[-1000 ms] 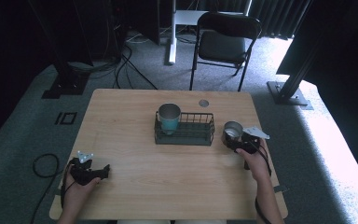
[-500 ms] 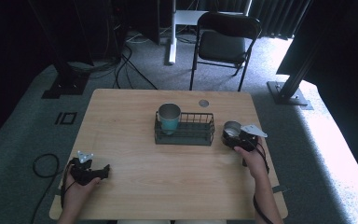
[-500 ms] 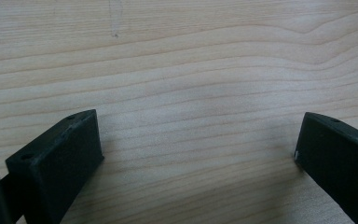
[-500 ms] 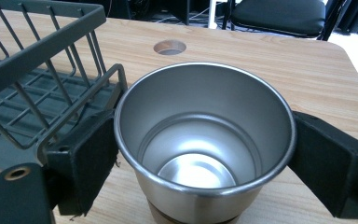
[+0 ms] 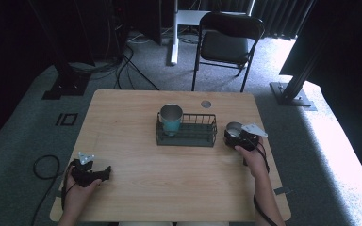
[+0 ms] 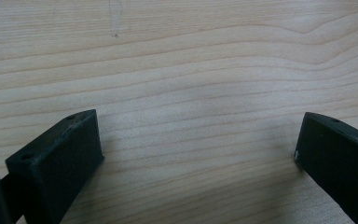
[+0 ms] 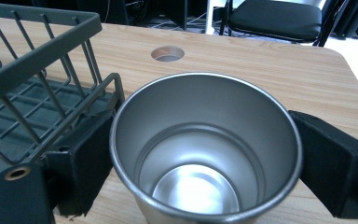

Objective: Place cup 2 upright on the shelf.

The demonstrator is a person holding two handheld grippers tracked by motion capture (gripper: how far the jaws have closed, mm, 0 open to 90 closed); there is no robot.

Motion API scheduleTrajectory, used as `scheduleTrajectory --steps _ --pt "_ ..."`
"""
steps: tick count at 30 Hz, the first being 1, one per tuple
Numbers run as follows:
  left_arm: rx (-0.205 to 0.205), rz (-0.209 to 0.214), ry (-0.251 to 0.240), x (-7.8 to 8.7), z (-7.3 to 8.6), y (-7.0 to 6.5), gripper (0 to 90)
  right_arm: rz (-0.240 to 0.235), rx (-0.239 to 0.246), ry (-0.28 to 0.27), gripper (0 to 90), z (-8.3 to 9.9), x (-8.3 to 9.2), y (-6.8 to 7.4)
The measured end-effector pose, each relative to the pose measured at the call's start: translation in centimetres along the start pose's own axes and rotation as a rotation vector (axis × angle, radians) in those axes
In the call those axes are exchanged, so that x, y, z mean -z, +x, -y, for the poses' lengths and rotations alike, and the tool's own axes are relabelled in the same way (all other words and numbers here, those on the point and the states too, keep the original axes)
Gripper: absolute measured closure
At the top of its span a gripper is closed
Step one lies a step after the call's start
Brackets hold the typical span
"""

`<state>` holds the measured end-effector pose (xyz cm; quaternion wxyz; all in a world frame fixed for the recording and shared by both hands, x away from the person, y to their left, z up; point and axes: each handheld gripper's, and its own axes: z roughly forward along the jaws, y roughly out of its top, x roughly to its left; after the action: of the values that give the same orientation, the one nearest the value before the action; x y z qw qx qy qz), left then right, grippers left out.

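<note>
Two black jaws of the right gripper stand one at each side of a steel cup, pressed against its wall just under the rim, so the cup is clamped between them. The cup is upright, its mouth open to the camera, and its inside is bare metal. In the high view the same gripper and cup sit near the right edge of the table, just beside the right end of a wire rack. In the right gripper view the rack stands close to the left jaw; whether they touch I cannot tell. Behind the cup lies a round hole in the tabletop, and a folding chair stands on the carpet beyond the far edge.

A teal cup stands upright in the left end of the rack.

The left gripper has its jaws spread wide with bare wood between them, holding nothing. From above it rests at the near left corner, well apart from rack and cups, in the person's left hand.
</note>
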<state>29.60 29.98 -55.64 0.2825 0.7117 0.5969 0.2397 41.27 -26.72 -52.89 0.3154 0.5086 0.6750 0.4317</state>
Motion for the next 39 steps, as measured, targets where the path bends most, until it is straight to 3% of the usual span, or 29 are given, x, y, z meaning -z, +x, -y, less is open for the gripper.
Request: scheduleTrajectory --steps 11,18,39 --pt "0.0 0.0 0.0 0.0 0.0 0.0 1.0 -0.001 -0.017 0.012 12.9 -0.2 0.0 0.0" --pt "0.0 0.0 0.0 0.0 0.0 0.0 1.0 0.007 -0.004 0.032 13.0 -0.5 0.1 -0.1" --pt "0.0 0.0 0.0 0.0 0.0 0.0 1.0 0.008 -0.021 0.03 13.1 -2.4 1.9 -0.7"
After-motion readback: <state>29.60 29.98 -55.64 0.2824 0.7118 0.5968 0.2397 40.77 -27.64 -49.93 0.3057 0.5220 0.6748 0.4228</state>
